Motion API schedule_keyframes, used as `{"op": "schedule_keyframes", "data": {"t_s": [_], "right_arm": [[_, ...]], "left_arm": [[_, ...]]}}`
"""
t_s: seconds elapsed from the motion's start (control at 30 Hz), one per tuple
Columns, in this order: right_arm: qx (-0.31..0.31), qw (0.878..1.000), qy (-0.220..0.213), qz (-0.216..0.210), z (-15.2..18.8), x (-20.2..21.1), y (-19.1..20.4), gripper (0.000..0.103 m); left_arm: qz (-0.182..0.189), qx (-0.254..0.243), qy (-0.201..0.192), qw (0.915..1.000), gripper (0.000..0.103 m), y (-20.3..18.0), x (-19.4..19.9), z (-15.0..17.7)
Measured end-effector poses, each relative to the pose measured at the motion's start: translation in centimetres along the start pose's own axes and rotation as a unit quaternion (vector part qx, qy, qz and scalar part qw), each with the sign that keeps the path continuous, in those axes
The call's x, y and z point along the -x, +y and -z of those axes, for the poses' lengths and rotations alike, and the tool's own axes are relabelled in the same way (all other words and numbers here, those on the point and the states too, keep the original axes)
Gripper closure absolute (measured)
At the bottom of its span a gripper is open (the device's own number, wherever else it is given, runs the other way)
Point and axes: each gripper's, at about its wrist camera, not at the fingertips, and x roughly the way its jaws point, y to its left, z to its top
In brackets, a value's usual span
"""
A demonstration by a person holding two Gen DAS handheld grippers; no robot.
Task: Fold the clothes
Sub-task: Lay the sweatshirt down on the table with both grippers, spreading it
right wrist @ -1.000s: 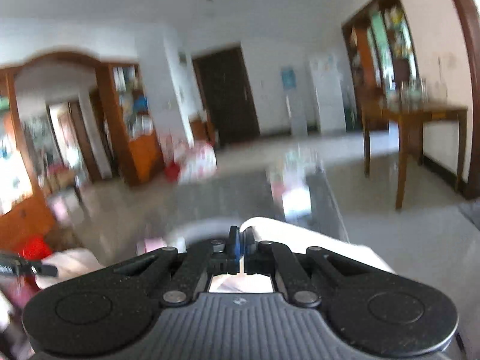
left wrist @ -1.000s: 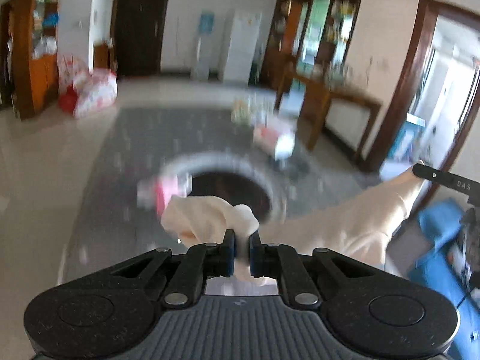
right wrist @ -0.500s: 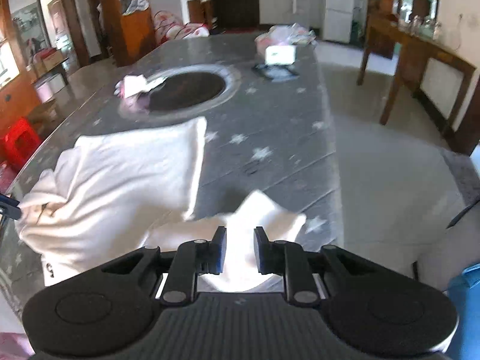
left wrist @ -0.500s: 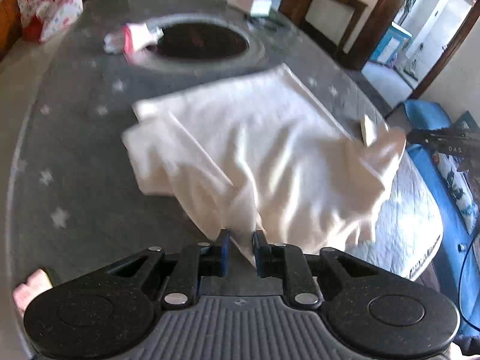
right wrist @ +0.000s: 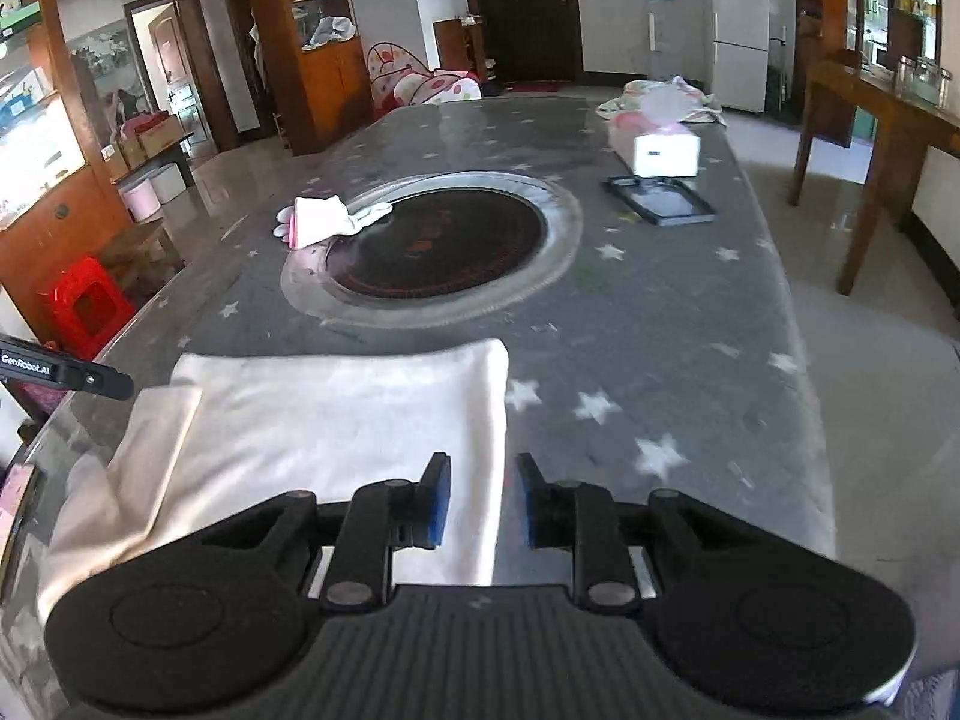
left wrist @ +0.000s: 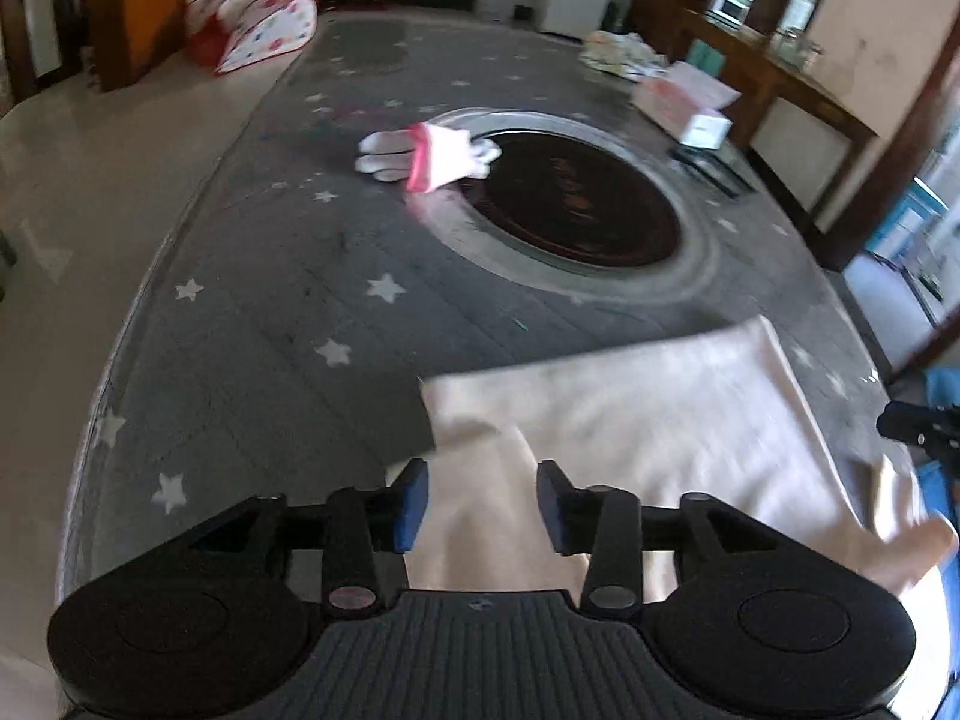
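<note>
Both the left gripper (left wrist: 483, 501) and right gripper (right wrist: 483, 498) hover wide apart and empty over a cream garment (right wrist: 336, 420) lying on the star-patterned table (right wrist: 690, 324), where its overhanging near edge could drag it off

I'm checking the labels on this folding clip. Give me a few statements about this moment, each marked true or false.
1. Both the left gripper and the right gripper are open. True.
2. The cream garment lies on the star-patterned table. True.
3. The white glove lies on top of the garment. False: it lies apart from it, at the rim of the round inset.
4. The tissue box stands on the floor. False: it stands on the table.
</note>
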Motion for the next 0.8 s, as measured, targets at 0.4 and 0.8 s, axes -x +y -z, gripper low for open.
{"op": "schedule_keyframes", "data": {"t_s": [0.4, 0.8], "right_arm": [[-0.021, 0.999, 0.029, 0.003, -3.1, -9.3, -0.1, 0.072], [0.003, 0.999, 0.011, 0.044, -4.4, -11.1, 0.5, 0.098]], "left_arm": [[0.02, 0.003, 0.023, 0.9995, 0.093, 1.3, -5.2, -1.4], [-0.003, -0.016, -0.027, 0.9995, 0.097, 0.5, -6.1, -5.3]]}}
